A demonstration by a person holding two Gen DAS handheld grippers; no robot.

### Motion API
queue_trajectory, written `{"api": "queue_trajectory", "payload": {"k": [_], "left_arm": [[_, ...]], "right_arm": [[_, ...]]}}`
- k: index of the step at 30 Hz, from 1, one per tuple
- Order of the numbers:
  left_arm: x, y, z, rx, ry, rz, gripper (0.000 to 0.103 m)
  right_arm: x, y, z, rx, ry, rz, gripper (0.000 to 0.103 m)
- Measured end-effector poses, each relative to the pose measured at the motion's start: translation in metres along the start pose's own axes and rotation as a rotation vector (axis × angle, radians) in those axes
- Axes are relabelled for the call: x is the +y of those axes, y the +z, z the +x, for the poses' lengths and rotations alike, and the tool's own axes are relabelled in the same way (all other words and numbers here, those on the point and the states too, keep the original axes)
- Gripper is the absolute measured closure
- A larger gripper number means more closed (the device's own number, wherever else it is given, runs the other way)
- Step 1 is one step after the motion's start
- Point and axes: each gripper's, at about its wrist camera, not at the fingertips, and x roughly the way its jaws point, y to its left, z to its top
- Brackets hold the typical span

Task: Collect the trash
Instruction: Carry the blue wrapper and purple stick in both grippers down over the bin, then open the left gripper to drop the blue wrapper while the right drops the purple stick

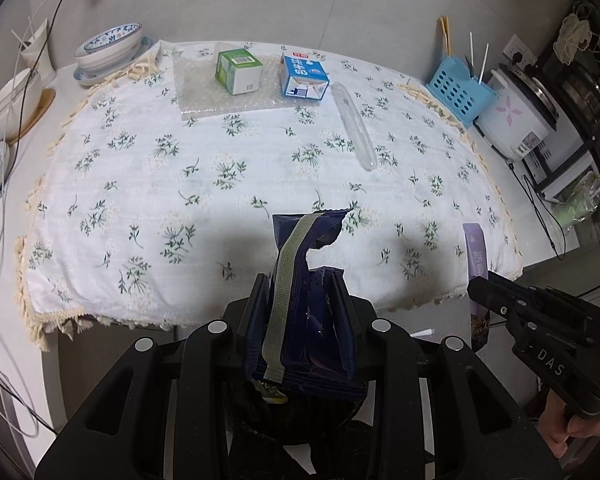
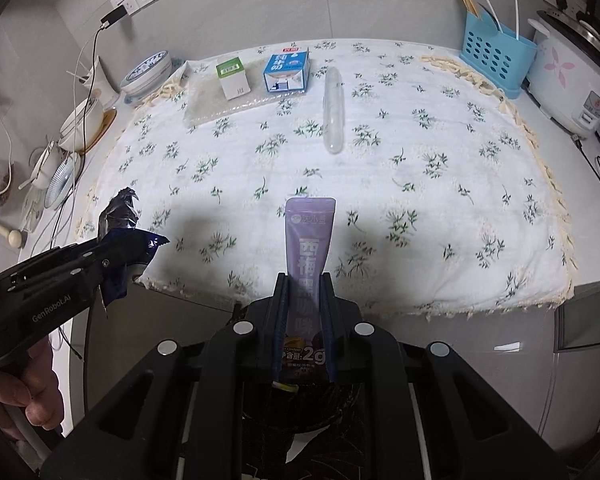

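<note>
I count two grippers: my left gripper (image 1: pixel 300 292) and my right gripper (image 2: pixel 304 292), one held thing in each. That makes two wrappers: one dark blue wrapper (image 1: pixel 300 280) and one purple sachet (image 2: pixel 309 248). On the floral cloth (image 1: pixel 220 168) covering the surface I count two small cartons, one green carton (image 1: pixel 238 70) and one blue carton (image 1: pixel 304 78), one sheet of bubble wrap (image 1: pixel 204 96), and one clear plastic tube (image 1: pixel 354 124). Off the cloth I see one blue utensil basket (image 2: pixel 496 60) and one rice cooker (image 2: pixel 572 84).
</note>
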Motion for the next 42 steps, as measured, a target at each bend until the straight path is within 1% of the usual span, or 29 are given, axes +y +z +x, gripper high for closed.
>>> {"api": "queue_trajectory", "payload": {"k": [10, 17, 25, 31, 34, 37, 42], "left_arm": [[0.012, -0.040, 0.012, 0.057, 0.003, -0.015, 0.072], [0.020, -0.068, 0.028, 0.091, 0.004, -0.007, 0.073], [0.029, -0.095, 0.050, 0.127, 0.009, -0.009, 0.072], [0.033, -0.109, 0.066, 0.144, 0.000, -0.012, 0.072], [0.033, -0.117, 0.077, 0.154, 0.008, -0.003, 0.072], [0.035, -0.124, 0.089, 0.165, 0.005, -0.006, 0.072], [0.038, -0.136, 0.114, 0.183, 0.016, -0.004, 0.072]], "right_arm": [[0.003, -0.035, 0.013, 0.030, -0.006, -0.018, 0.088], [0.002, -0.061, 0.036, 0.078, -0.017, -0.032, 0.088], [0.004, -0.090, 0.062, 0.121, 0.002, -0.040, 0.088], [0.004, -0.109, 0.088, 0.168, -0.008, -0.064, 0.088], [0.004, -0.118, 0.102, 0.196, -0.017, -0.078, 0.088], [0.005, -0.129, 0.120, 0.230, -0.013, -0.087, 0.088], [0.005, -0.141, 0.146, 0.262, -0.023, -0.106, 0.088]]}}
